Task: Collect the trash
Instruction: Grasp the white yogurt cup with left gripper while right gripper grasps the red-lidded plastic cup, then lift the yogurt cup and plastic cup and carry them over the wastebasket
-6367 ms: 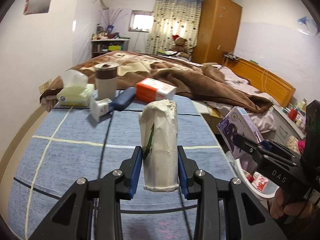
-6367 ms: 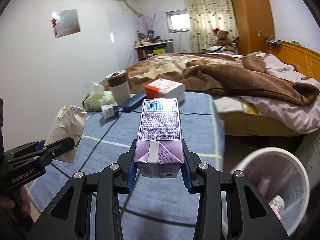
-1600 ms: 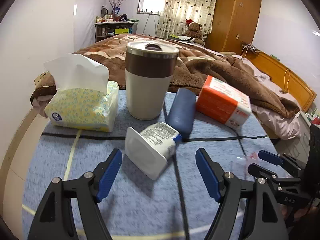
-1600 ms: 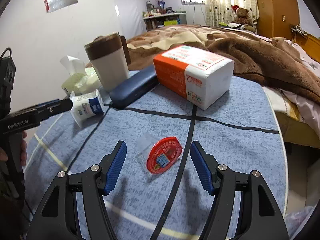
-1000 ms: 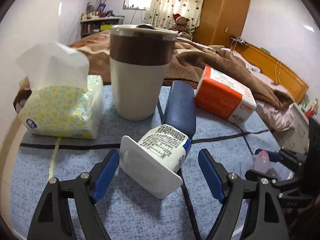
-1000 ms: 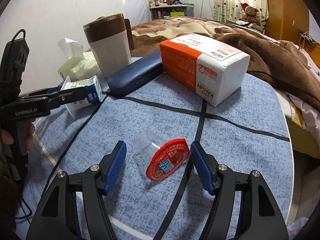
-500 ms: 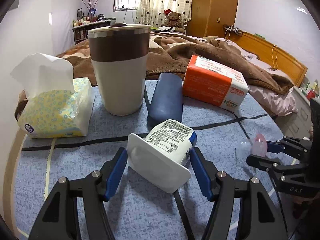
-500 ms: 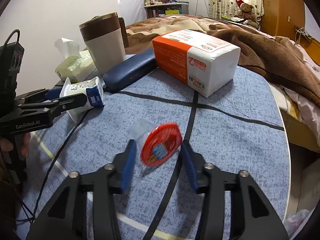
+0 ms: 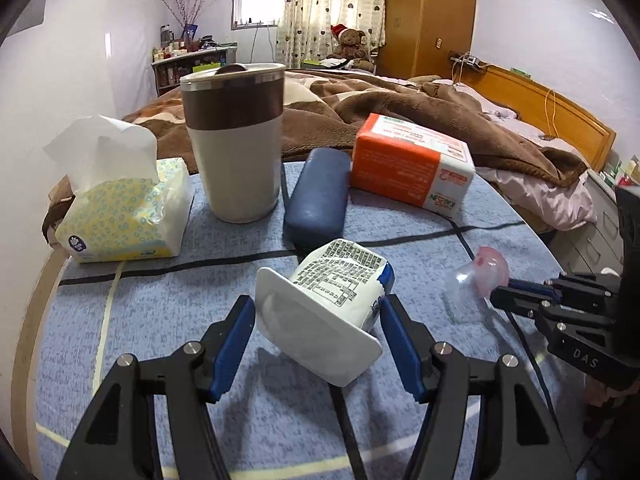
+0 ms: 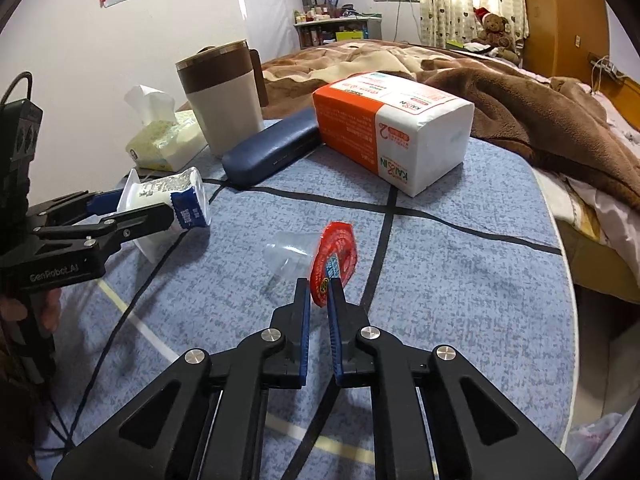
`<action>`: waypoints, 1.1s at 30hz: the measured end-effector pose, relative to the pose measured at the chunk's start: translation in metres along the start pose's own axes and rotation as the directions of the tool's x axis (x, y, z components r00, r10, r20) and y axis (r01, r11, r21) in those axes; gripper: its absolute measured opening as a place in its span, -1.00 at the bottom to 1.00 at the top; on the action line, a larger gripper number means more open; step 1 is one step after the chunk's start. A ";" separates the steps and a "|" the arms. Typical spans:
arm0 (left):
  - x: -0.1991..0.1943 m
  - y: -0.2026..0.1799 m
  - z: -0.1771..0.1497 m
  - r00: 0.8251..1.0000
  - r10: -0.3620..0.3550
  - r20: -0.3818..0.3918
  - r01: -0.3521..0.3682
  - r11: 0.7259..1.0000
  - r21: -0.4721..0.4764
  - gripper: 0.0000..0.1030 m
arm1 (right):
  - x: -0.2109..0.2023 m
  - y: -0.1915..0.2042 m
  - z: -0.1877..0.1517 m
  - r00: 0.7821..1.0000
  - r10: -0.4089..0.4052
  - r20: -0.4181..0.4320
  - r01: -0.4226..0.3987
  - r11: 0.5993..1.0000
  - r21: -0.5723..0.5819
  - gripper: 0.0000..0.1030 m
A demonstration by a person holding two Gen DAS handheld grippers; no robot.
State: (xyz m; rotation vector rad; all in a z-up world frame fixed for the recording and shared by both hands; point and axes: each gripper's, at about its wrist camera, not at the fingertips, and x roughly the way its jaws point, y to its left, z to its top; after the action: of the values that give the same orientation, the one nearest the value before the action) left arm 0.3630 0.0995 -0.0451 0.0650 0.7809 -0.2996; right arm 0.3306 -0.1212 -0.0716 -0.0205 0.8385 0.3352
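Here the left gripper (image 9: 318, 330), its jaws just narrowed, clamped the tipped yogurt cup (image 9: 328, 312) on the blue tablecloth (image 9: 160, 320). The right gripper (image 10: 318, 294), nearly closed, pinched the red lid (image 10: 334, 256) of a clear jelly cup (image 10: 288, 254).

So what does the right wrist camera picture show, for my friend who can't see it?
The right gripper is shut on the red foil lid of a small clear jelly cup, above a blue tablecloth. At left, the left gripper clasps a tipped white yogurt cup.
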 end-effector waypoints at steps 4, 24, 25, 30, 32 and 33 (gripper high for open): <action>0.000 0.001 -0.003 1.000 0.005 -0.007 -0.005 1.000 -0.013 0.30 | -0.005 0.000 0.002 1.000 -0.022 0.002 0.022 1.000 -0.020 -0.19; 0.004 0.017 -0.008 1.000 0.010 -0.017 -0.011 0.996 -0.090 0.30 | 0.037 0.006 0.018 0.993 0.105 -0.053 -0.100 0.991 0.091 0.15; 0.004 0.017 -0.008 1.000 0.008 -0.017 -0.010 0.996 -0.093 0.30 | 0.036 0.007 0.017 0.993 0.107 -0.050 -0.103 0.991 0.084 0.09; 0.003 0.015 -0.009 1.000 0.019 -0.017 -0.020 0.997 -0.078 0.30 | 0.029 0.014 0.009 0.994 0.090 -0.054 -0.088 0.995 0.036 0.06; 0.002 0.012 -0.009 0.999 0.027 -0.016 -0.028 0.997 -0.070 0.30 | 0.028 0.014 0.008 0.995 0.081 -0.054 -0.079 0.996 0.032 0.05; 0.001 0.011 -0.010 0.999 0.034 -0.015 -0.035 0.997 -0.070 0.30 | 0.026 0.015 0.007 0.996 0.071 -0.049 -0.070 0.997 0.024 0.05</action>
State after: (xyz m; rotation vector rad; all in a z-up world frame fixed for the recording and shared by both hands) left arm 0.3600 0.1117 -0.0534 0.0149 0.8029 -0.2390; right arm 0.3475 -0.0983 -0.0839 0.0220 0.8939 0.3929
